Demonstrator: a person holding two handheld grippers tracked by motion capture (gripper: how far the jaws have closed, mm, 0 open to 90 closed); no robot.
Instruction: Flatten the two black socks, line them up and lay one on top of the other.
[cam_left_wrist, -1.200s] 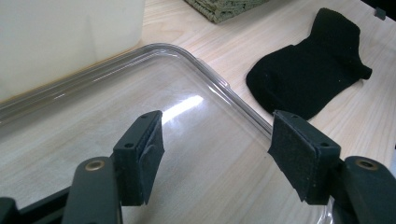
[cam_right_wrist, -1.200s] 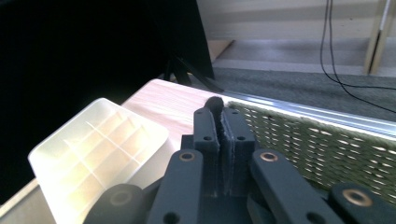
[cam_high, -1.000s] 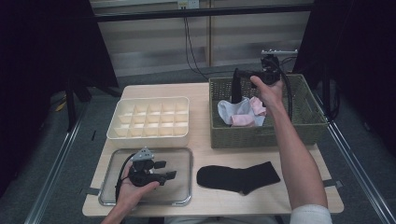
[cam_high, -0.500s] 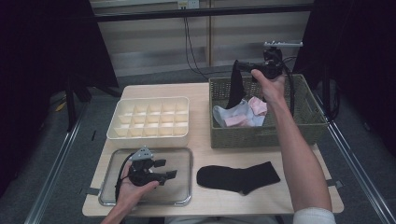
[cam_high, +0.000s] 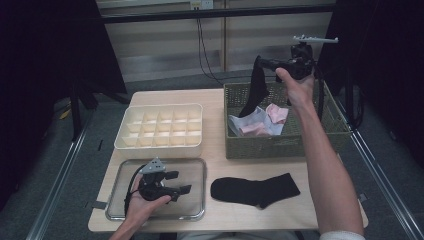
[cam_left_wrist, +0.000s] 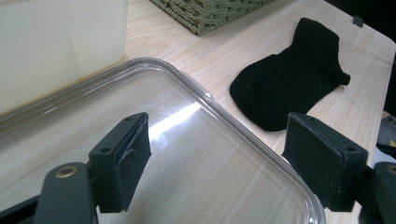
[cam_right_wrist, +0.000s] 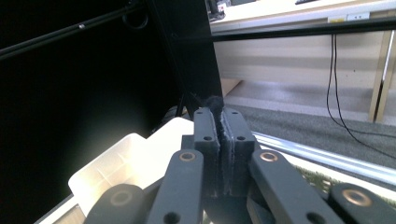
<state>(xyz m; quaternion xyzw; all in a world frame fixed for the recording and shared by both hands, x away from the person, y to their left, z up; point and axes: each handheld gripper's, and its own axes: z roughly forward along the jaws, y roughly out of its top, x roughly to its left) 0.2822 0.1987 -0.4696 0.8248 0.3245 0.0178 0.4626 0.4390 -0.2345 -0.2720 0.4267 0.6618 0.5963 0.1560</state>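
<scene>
Black sock (cam_high: 254, 89), olive woven basket (cam_high: 280, 142), cream divider box (cam_high: 160, 145), pink cloth (cam_high: 276, 113)

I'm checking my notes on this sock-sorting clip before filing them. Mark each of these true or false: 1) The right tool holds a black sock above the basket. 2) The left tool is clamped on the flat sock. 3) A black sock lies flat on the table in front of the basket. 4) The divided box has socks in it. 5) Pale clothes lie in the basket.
1) True: the right tool is shut on a black sock hanging over the basket.
2) False: the left tool is open with nothing between its pads, over the clear tray.
3) True: the flat sock lies there.
4) False: the divided box looks empty.
5) True: pale clothes lie inside.
</scene>
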